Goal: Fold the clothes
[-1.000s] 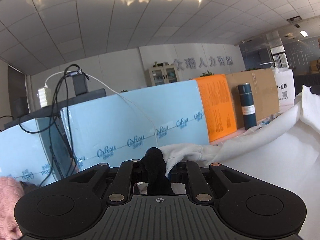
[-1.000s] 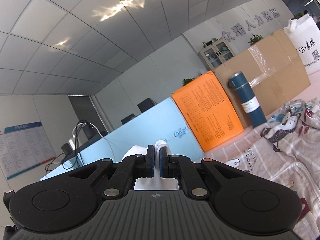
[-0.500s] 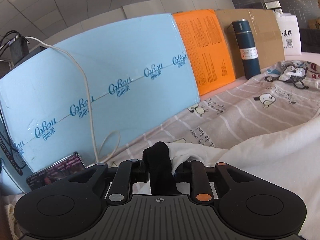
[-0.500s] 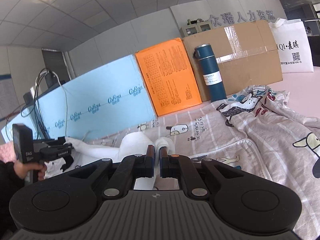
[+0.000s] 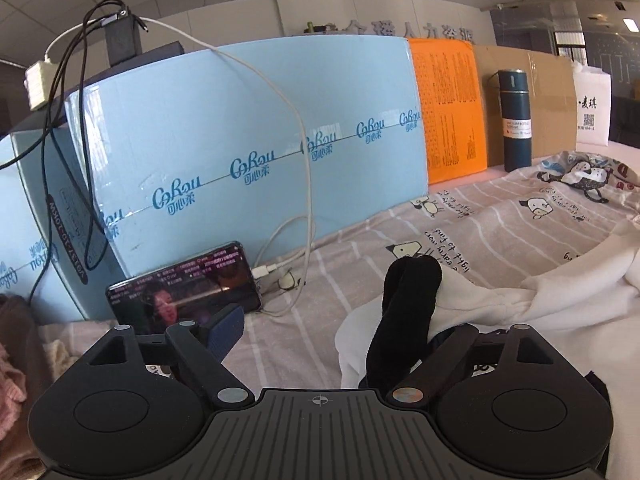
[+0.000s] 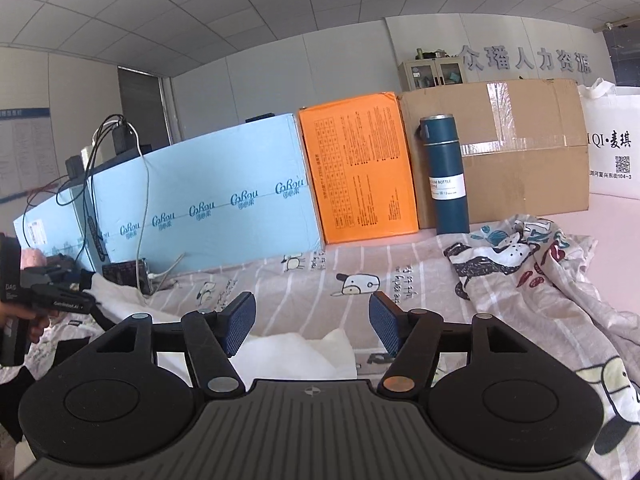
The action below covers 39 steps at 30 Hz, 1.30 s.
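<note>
Left gripper [image 5: 332, 330]: its jaws were opening, the fingers wide apart. The black cuff [image 5: 404, 316] of the white top stood between them. It leaned by the right finger, but I could not tell if it touched the pad.
Right gripper [image 6: 312, 322]: its jaws were opening too, the blue pads [image 6: 240, 322] well apart. A bit of white cloth lay low between them, and the pads did not press on it.
White top [image 5: 540, 300]: it lay on the bed sheet, spread out to the right in the left view. In the right view, part of it lay just in front of the gripper.
Bed sheet [image 6: 400, 276]: striped, with small cartoon animals, under the top.
Phone [image 5: 184, 288]: it leaned on the blue box [image 5: 240, 128], with its screen lit.
Blue bottle [image 6: 446, 176]: it stood upright in front of the cardboard box [image 6: 520, 148].
Hand [image 6: 24, 316]: at the far left of the right view, holding the other gripper.
</note>
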Available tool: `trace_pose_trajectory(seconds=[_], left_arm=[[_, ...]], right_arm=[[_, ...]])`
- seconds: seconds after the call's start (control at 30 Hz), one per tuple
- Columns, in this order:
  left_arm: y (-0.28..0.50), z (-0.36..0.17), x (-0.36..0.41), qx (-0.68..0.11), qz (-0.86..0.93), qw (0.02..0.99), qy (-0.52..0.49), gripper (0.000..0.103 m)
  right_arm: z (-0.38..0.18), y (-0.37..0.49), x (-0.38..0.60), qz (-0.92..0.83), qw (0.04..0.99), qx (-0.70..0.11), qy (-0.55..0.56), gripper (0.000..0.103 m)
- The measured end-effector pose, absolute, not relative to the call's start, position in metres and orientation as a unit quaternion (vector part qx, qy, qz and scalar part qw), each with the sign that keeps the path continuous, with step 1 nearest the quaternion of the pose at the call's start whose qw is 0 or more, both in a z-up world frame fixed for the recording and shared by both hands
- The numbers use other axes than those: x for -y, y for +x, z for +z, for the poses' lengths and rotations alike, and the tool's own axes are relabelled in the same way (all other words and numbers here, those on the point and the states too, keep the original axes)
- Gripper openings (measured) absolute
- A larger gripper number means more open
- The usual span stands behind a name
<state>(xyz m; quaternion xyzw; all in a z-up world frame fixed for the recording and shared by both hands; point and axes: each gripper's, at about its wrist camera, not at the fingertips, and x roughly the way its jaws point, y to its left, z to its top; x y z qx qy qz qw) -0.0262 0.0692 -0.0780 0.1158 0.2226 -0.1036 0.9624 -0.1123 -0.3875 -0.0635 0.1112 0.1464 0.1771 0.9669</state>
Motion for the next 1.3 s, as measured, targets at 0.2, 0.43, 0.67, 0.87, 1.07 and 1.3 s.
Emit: trace_pose_trajectory(seconds=[0.2,0.43,0.67,0.87,1.07,1.3], left_arm=[[-0.048,-0.096,-0.072,-0.228,-0.138,0.959,0.095,0.056],[-0.075,-0.11,-0.054,-0.226,-0.167,0.95,0.135,0.016],[-0.089,-0.117,-0.055,-0.224,-0.148,0.954,0.135,0.016],[-0.086,-0.113,-0.057,-0.212,-0.138,0.96,0.117,0.014],[-0.092,-0.102,-0.057,-0.187,-0.124,0.97,0.097,0.012],[-0.109,-0.105,-0.063,-0.2,-0.108,0.969,0.093,0.012]], right_arm=[[-0.062,-0.026,0.344,0.221,0.943,-0.233,0.089,0.061],[-0.088,0.037,0.265,0.305,0.899,-0.313,0.033,0.062],[-0.117,0.05,0.23,0.358,0.852,-0.383,0.011,0.06],[-0.115,0.01,0.243,0.36,0.864,-0.352,-0.007,0.009],[-0.091,-0.029,0.273,0.35,0.895,-0.272,0.038,0.003],[-0.073,-0.104,0.283,0.442,0.873,-0.204,-0.006,0.007]])
